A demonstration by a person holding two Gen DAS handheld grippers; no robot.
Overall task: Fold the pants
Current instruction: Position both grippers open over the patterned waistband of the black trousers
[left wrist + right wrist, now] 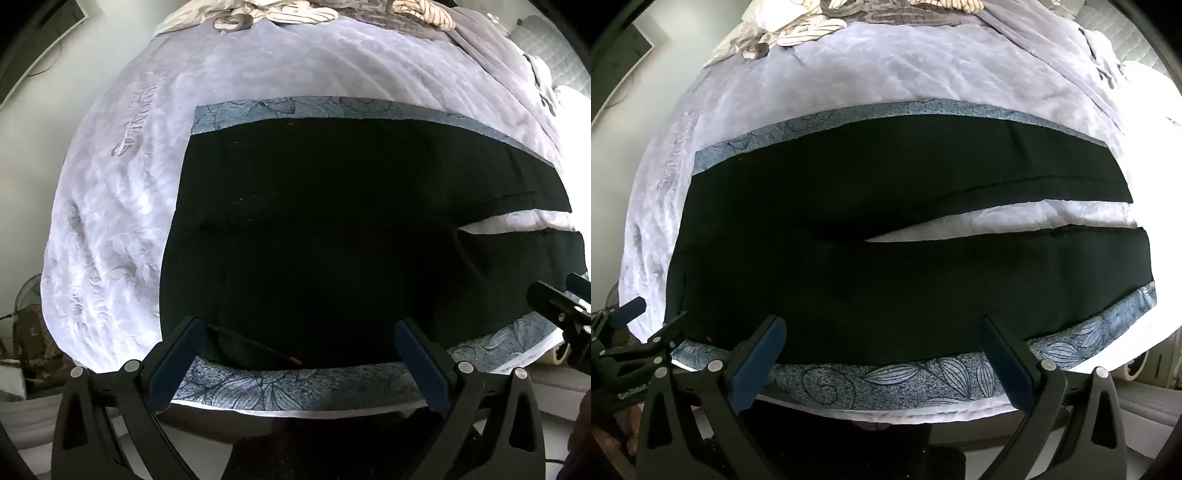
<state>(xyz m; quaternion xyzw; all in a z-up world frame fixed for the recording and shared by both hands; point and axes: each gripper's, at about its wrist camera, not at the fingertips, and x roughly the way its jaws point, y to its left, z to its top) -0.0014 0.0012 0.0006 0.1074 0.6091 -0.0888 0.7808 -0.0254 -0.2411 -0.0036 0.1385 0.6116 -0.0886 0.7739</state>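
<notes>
Black pants (332,240) lie flat on a blue floral mat (280,387) on the bed, waist at the left, the two legs (997,266) running right with a narrow gap between them. My left gripper (299,328) hovers wide open above the near edge by the waist, nothing between its fingers. My right gripper (882,325) hangs wide open above the near leg's edge, also with nothing in it. Each gripper shows at the other view's edge: the right gripper (565,306) and the left gripper (631,310).
The mat (886,380) lies on a pale lavender blanket (122,206) covering the bed. Striped clothes (295,13) and grey bedding (1034,33) are heaped at the far side. A fan and bags (29,332) stand on the floor at the left.
</notes>
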